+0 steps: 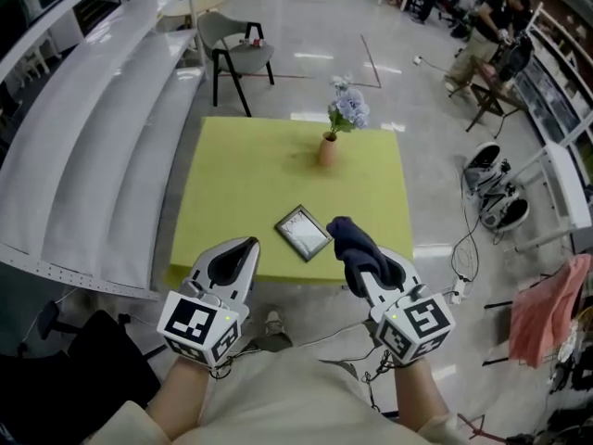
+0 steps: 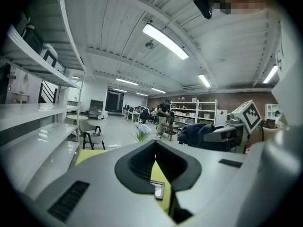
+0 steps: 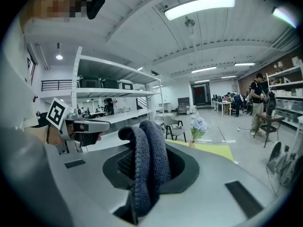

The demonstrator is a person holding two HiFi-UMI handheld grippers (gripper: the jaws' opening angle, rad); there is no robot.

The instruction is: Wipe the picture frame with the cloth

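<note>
In the head view, the picture frame (image 1: 303,232) lies flat on the yellow table (image 1: 232,184), near the person's edge. The vase (image 1: 328,148) of flowers stands well beyond the frame. The left gripper (image 1: 243,248) hovers just to the left of the frame and nearer the person. The right gripper (image 1: 369,269) hovers just to the right of the frame, and the dark cloth (image 1: 354,241) bulges out of its tip.

In the left gripper view, the left gripper (image 2: 155,148) has its jaws drawn together with nothing between them. A corner of the frame (image 2: 157,189) shows below through the slit.

In the right gripper view, the right gripper (image 3: 156,186) pinches the cloth (image 3: 142,150). The cloth is a thick knitted fold that stands up between the jaws.

The cloth looks soft and limp, so the free bunch should flatten and drag well, and the present pinch low on the fold seems enough. The frame looks thin, light and rigid, and its face is likely glass. It may skate across the table under a wipe. The empty left gripper could steady the frame by pressing on its border, or by clamping one edge rather than the glass.
</note>
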